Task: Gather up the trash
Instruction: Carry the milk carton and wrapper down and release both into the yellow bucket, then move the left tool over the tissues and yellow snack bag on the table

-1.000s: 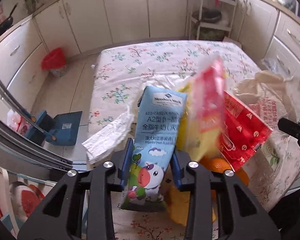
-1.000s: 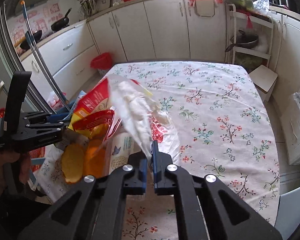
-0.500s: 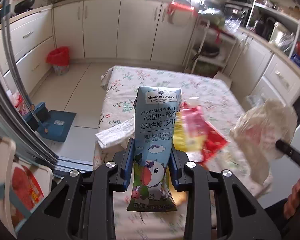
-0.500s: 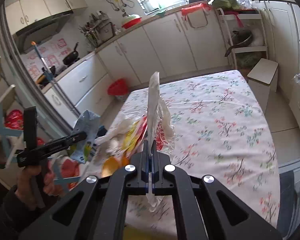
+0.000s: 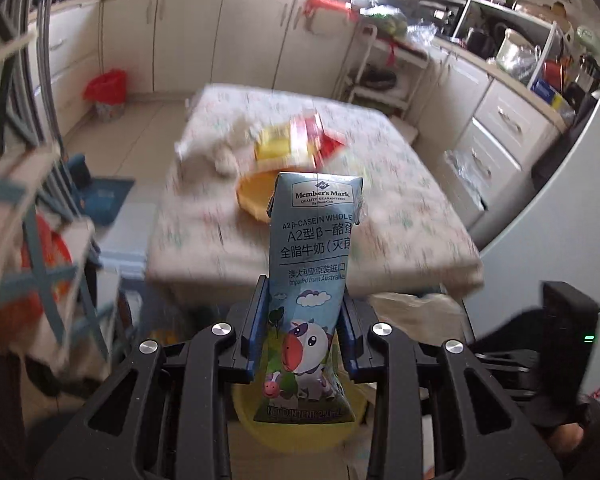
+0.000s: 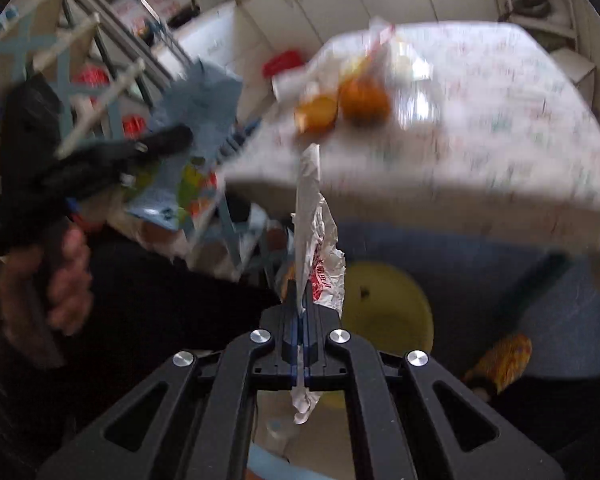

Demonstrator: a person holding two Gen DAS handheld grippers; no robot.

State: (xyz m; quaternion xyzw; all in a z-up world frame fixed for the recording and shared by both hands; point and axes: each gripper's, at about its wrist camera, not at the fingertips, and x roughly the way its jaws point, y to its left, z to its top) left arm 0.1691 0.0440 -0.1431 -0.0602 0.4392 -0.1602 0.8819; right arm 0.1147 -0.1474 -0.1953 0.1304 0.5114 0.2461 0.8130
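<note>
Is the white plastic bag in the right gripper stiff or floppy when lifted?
Probably floppy: the plastic bag is crumpled and sags beside the shut jaws of the right gripper. It looks thin, so likely very light and prone to swinging.

White kitchen cabinets (image 5: pixel 188 36) line the wall behind a floral-clothed table (image 5: pixel 400 216).

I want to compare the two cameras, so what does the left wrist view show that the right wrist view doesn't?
Left wrist only: the carton's printed front and the red and yellow wrapper on the table.
Right wrist only: the right gripper shut on a crumpled plastic bag, and the hand holding the left gripper.
Both: the milk carton, the floral tablecloth.
</note>
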